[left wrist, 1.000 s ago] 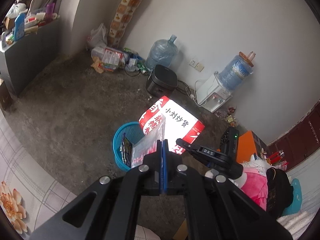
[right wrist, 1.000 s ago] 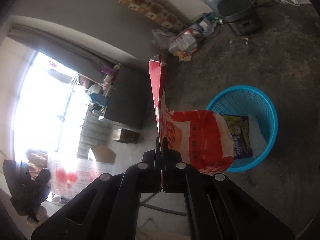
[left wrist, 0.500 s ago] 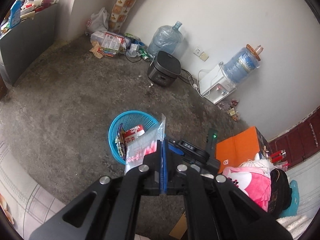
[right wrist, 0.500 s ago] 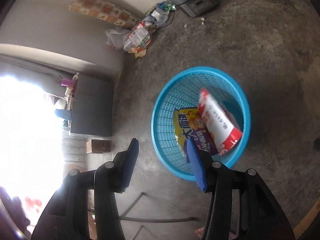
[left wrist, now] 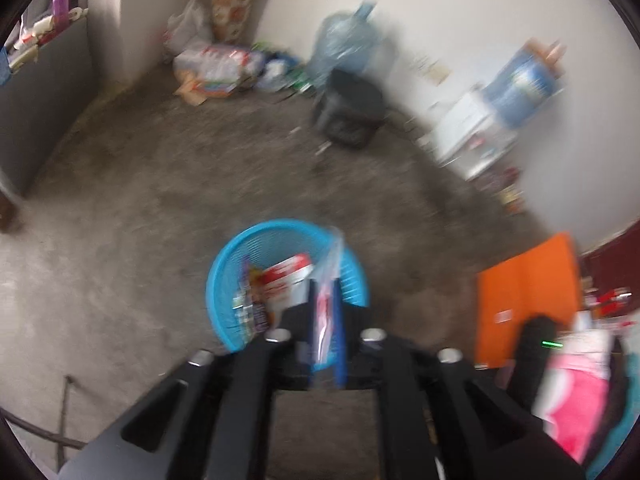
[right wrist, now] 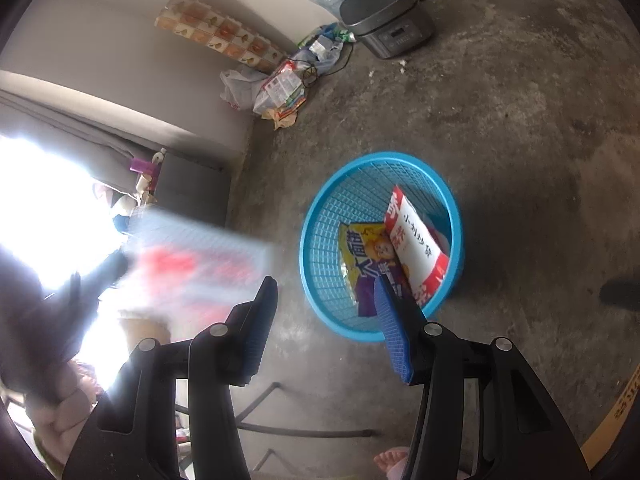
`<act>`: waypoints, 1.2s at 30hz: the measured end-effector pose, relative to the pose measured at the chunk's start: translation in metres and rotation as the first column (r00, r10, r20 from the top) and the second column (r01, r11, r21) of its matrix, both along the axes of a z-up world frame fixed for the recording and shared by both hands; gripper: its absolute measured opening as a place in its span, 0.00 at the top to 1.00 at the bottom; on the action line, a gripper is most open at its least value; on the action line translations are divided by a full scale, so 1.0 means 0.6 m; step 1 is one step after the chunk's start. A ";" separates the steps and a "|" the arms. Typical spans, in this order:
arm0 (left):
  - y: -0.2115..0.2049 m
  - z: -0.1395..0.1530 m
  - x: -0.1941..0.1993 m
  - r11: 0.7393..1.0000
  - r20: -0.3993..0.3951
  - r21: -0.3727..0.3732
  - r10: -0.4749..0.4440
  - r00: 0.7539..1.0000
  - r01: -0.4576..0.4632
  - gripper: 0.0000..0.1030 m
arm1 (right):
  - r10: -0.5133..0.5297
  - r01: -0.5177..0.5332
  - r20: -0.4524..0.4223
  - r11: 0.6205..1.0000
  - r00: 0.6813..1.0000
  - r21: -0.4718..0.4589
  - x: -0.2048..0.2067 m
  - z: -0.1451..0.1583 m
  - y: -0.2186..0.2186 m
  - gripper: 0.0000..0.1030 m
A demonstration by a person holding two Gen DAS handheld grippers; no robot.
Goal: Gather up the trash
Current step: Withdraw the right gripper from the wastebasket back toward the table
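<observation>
The left gripper (left wrist: pixel 325 312), its jaws just easing apart, has a clear red-printed wrapper (left wrist: pixel 326 280) between its pads above the near rim of the blue basket (right wrist: pixel 320 216). Inside lie a yellow-purple packet (right wrist: pixel 366 256) and, to its right, a red-white bag (right wrist: pixel 416 244). The right gripper (right wrist: pixel 328 312) is spread wide, empty.

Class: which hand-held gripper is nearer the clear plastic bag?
Left. The left hand-held gripper, jaws just opening, has the clear plastic bag between its fingers. The right hand-held gripper, open, hangs beside it.
</observation>
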State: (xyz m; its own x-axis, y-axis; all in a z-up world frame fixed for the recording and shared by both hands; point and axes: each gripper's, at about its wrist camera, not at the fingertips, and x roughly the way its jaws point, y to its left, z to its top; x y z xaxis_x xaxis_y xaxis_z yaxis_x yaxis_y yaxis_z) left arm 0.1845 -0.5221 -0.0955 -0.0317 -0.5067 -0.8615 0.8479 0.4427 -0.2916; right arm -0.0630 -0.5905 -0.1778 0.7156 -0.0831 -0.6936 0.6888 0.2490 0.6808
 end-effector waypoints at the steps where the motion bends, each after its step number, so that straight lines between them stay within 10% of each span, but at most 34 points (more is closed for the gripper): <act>1: -0.007 -0.024 0.003 0.998 0.020 0.051 0.024 1.000 -0.025 0.69 | 0.002 -0.002 -0.004 1.000 1.000 -0.002 0.000 0.001 0.002 0.52; 10: 0.059 -0.026 0.012 0.997 0.083 0.045 0.053 0.995 -0.056 0.65 | 0.049 -0.049 -0.025 0.998 0.999 -0.036 0.007 0.007 0.018 0.52; 22: 0.270 0.219 -0.021 0.957 0.190 -0.250 0.198 0.962 -0.147 0.37 | 0.190 -0.201 -0.067 0.899 0.980 -0.390 0.051 0.158 0.112 0.46; 29: 0.479 0.337 -0.057 0.890 0.267 -0.428 0.291 0.919 -0.158 0.07 | 0.236 -0.244 -0.105 0.702 0.966 -0.669 0.065 0.256 0.214 0.10; 36: 0.725 0.382 -0.063 0.758 0.234 -0.543 0.551 0.801 -0.362 0.05 | 0.273 -0.254 -0.138 0.454 0.952 -0.854 0.086 0.315 0.320 0.07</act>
